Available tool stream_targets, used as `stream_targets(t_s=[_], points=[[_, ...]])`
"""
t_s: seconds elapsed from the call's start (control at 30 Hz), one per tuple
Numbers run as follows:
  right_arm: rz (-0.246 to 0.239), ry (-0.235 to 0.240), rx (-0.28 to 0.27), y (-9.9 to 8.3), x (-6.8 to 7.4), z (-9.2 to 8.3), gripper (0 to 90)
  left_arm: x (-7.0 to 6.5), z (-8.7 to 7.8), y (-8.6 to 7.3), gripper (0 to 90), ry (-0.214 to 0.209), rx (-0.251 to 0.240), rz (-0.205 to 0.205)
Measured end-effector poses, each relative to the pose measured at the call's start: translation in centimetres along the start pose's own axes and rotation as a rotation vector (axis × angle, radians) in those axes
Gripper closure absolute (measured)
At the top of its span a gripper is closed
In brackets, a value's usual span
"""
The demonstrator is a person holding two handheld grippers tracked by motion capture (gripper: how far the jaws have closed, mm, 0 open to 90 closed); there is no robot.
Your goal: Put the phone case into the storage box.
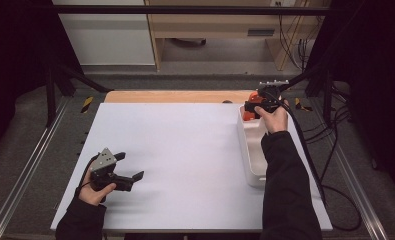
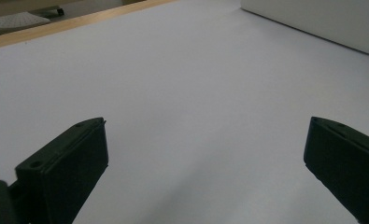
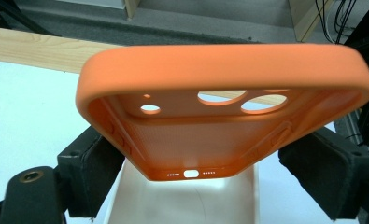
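Right gripper view shows my right claw (image 3: 219, 158) clamped on the side edges of an orange phone case (image 3: 224, 107), held above the white bin (image 1: 255, 150) at the tabletop's (image 1: 185, 150) far right. I'd lift straight, keeping squeeze gentle; it's soft, with camera cutouts. My left claw (image 1: 127, 167) rests released.

Even overhead light, table (image 1: 185, 150) bright, surroundings beyond it dark. Soft shadows beside the left gripper (image 1: 130, 167). High view low-res, slightly soft. Orange case (image 3: 219, 112) glows, light passing through its holes; its near rim blurred. Left jaws out of focus, underexposed.
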State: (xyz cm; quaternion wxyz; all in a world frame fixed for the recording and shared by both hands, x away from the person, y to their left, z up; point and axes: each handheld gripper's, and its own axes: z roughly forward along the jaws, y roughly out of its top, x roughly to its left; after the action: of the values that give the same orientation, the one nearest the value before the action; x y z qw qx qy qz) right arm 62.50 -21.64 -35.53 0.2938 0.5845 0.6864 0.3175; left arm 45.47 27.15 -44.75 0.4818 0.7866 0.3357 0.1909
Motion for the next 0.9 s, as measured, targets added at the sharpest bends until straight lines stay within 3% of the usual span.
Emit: stream_targets(t_s=[0.9], points=[[0.037,-0.044,0.060,-0.6,0.7,3.0,15.0,0.0,0.2,-0.1,0.0,-0.001,0.012,0.004]])
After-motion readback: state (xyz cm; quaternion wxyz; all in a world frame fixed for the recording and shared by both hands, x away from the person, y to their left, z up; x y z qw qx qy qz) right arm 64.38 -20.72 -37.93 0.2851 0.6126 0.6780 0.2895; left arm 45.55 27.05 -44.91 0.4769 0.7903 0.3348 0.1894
